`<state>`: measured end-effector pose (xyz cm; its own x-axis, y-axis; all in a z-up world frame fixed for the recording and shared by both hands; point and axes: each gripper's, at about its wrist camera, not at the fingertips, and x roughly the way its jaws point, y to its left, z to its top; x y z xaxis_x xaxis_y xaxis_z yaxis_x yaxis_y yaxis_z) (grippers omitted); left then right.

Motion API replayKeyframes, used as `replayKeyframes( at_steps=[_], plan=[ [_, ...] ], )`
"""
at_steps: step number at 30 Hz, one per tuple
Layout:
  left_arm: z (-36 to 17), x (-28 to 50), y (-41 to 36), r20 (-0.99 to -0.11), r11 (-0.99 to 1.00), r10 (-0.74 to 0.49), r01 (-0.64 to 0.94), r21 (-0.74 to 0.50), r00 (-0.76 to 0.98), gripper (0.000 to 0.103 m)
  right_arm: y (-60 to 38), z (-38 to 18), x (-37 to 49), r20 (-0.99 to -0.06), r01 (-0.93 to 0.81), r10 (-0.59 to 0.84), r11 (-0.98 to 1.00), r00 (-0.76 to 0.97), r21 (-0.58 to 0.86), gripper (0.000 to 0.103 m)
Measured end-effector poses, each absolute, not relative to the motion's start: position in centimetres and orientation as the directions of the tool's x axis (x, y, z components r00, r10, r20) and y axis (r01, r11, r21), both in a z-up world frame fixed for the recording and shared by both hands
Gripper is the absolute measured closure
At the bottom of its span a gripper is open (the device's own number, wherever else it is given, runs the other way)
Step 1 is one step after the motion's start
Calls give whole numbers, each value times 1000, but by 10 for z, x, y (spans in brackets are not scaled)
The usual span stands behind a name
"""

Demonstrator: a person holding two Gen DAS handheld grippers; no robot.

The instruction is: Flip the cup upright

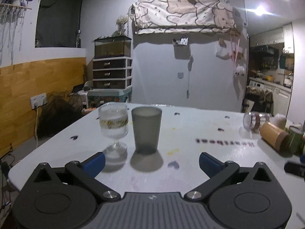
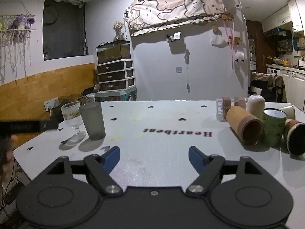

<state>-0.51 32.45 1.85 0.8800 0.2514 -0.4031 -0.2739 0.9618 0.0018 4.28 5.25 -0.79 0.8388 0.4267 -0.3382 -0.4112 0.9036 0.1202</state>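
A grey frosted cup (image 1: 146,130) stands upright on the white table (image 1: 190,133), next to an upright stemmed glass (image 1: 114,127). Both show at the left in the right wrist view: the grey cup (image 2: 92,120) and the glass (image 2: 72,121). My left gripper (image 1: 152,163) is open and empty, just short of the grey cup. My right gripper (image 2: 154,157) is open and empty over the table's near middle. A brown cup (image 2: 245,126) lies on its side at the right, beside a second brown-rimmed cup (image 2: 294,137) on its side and a clear glass (image 2: 229,107) lying down.
A green can (image 2: 273,126) and a white cup (image 2: 255,105) stand among the tipped cups at the right. A paper cup (image 2: 288,110) lies behind them. A dark object (image 1: 294,168) sits at the right edge in the left wrist view. The table's left edge drops to the floor.
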Motion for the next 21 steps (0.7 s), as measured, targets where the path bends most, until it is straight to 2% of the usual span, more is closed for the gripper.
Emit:
replayKeyframes(
  at_steps=[5, 10, 21],
  plan=[
    [9, -18, 319, -428, 962, 243, -272, -8, 871, 0, 56, -10, 45, -351, -408, 415, 908, 840, 95, 14],
    [2, -26, 307, -439, 967, 235, -256, 14, 867, 0, 60, -12, 47, -369, -408, 408, 909, 835, 82, 2],
    [-1, -26, 302, -452, 963, 250, -269, 24, 856, 0, 62, -18, 50, -397, -389, 380, 919, 836, 61, 0]
  ],
)
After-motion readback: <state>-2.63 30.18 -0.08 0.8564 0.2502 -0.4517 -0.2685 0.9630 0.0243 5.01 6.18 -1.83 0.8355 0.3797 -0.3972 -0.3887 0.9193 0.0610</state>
